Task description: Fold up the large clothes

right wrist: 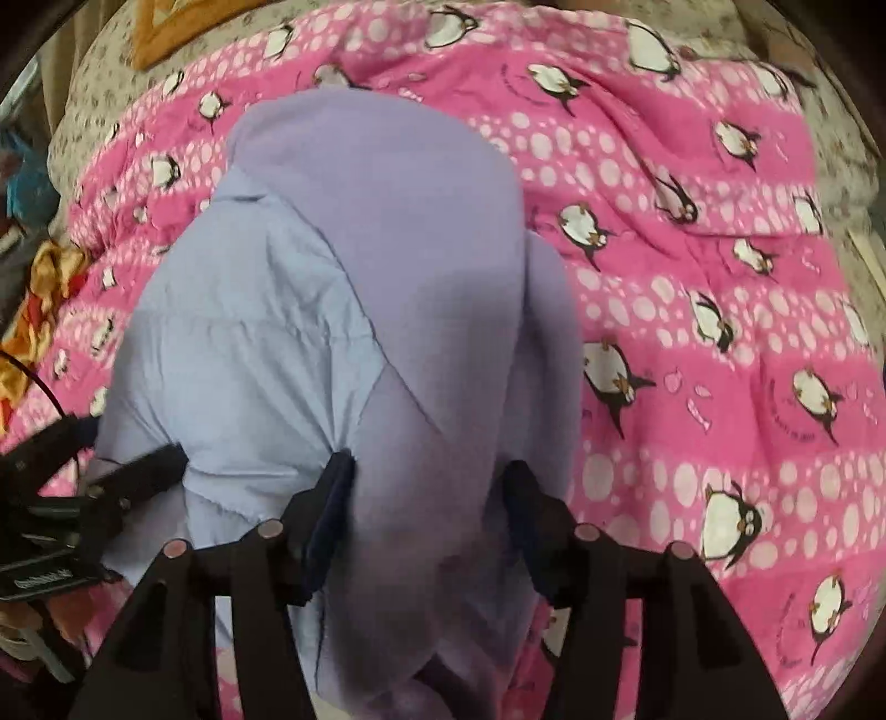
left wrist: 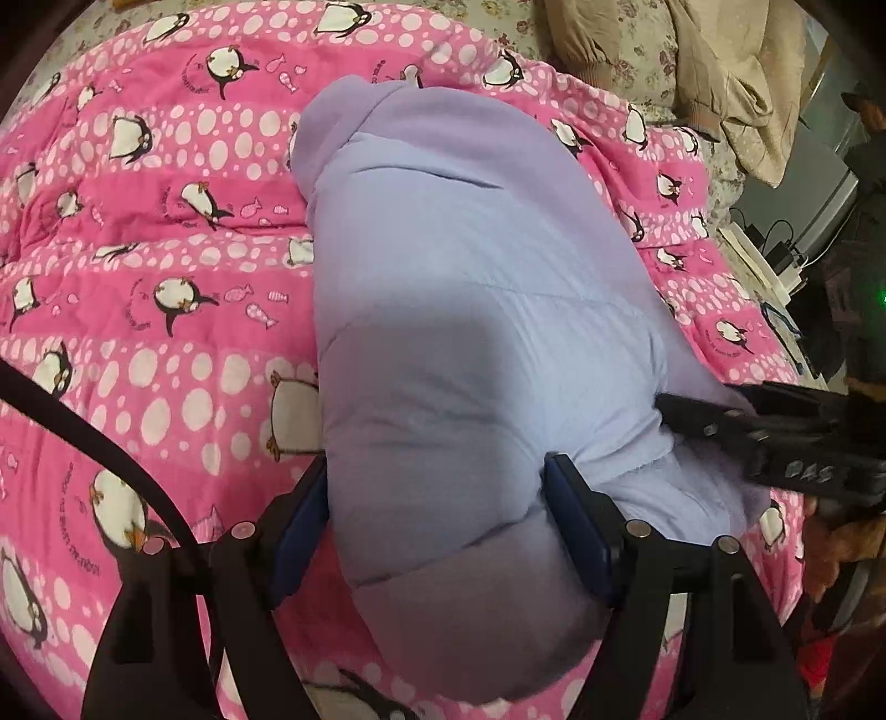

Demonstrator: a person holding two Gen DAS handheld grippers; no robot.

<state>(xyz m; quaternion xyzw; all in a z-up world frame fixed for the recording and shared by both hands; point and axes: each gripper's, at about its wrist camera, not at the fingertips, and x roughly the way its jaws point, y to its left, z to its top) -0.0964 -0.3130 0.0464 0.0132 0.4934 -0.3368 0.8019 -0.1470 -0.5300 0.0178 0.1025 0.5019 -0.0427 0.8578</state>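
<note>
A puffy lilac padded jacket point(left wrist: 470, 310) lies bunched lengthwise on a pink penguin-print quilt point(left wrist: 166, 310). My left gripper point(left wrist: 437, 487) is shut on its thick near end, the fabric squeezed between both fingers. My right gripper point(right wrist: 426, 487) is shut on another thick fold of the same jacket point(right wrist: 343, 310). The right gripper point(left wrist: 775, 432) shows at the right of the left wrist view, pressed into the jacket. The left gripper point(right wrist: 111, 487) shows at the left of the right wrist view.
The quilt point(right wrist: 692, 310) covers a bed with a floral sheet point(left wrist: 609, 50). A beige garment point(left wrist: 736, 99) lies at the far right corner. Cables and boxes point(left wrist: 775, 249) sit beside the bed. Orange and red cloth point(right wrist: 44, 288) lies at the left edge.
</note>
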